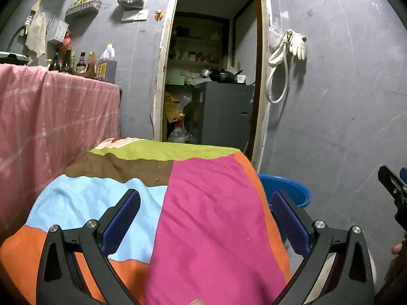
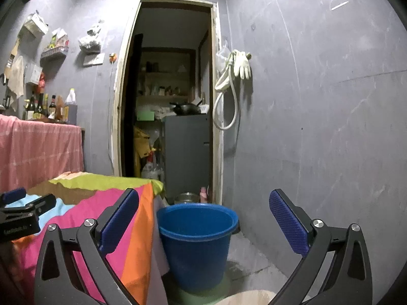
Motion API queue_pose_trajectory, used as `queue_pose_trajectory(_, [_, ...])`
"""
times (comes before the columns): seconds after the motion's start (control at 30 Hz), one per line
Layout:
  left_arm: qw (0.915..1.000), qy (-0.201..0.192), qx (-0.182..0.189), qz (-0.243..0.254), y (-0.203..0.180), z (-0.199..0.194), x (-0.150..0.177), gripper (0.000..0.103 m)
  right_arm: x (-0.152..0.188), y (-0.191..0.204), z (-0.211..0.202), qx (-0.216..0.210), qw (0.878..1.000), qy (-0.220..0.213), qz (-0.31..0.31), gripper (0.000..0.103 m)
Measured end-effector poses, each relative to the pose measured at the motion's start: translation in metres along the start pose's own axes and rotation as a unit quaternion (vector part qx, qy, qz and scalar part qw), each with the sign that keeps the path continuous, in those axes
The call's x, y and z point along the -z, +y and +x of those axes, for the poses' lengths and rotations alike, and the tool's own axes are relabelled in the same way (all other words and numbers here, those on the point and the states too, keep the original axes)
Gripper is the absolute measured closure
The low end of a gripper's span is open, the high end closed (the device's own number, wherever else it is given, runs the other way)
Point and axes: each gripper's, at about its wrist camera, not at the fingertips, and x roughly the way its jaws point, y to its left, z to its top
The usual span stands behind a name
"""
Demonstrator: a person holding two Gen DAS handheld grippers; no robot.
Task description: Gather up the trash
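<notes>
My left gripper (image 1: 206,198) is open and empty above a table covered with a multicoloured patchwork cloth (image 1: 203,203). Small crumbs (image 1: 159,175) lie on the brown patch of the cloth. My right gripper (image 2: 203,198) is open and empty, held above a blue plastic bucket (image 2: 197,241) that stands on the floor by the table's right edge. The bucket's rim also shows in the left wrist view (image 1: 292,188). The right gripper shows at the right edge of the left wrist view (image 1: 394,188), and the left gripper shows at the left edge of the right wrist view (image 2: 23,208).
A pink-draped counter (image 1: 51,117) with sauce bottles (image 1: 76,63) stands to the left. An open doorway (image 1: 208,76) ahead leads to a cluttered storeroom with a grey cabinet (image 1: 223,111). Gloves and a hose (image 1: 287,48) hang on the grey wall.
</notes>
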Motion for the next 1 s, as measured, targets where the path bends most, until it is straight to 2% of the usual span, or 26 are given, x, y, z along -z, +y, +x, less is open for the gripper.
queue_pose_trajectory(1.0, [0.9998,0.014,-0.015,0.006,0.010,0.008,0.019,0.002,0.021,-0.006,0.006,-0.001,1.000,0.024,0.006,0.000])
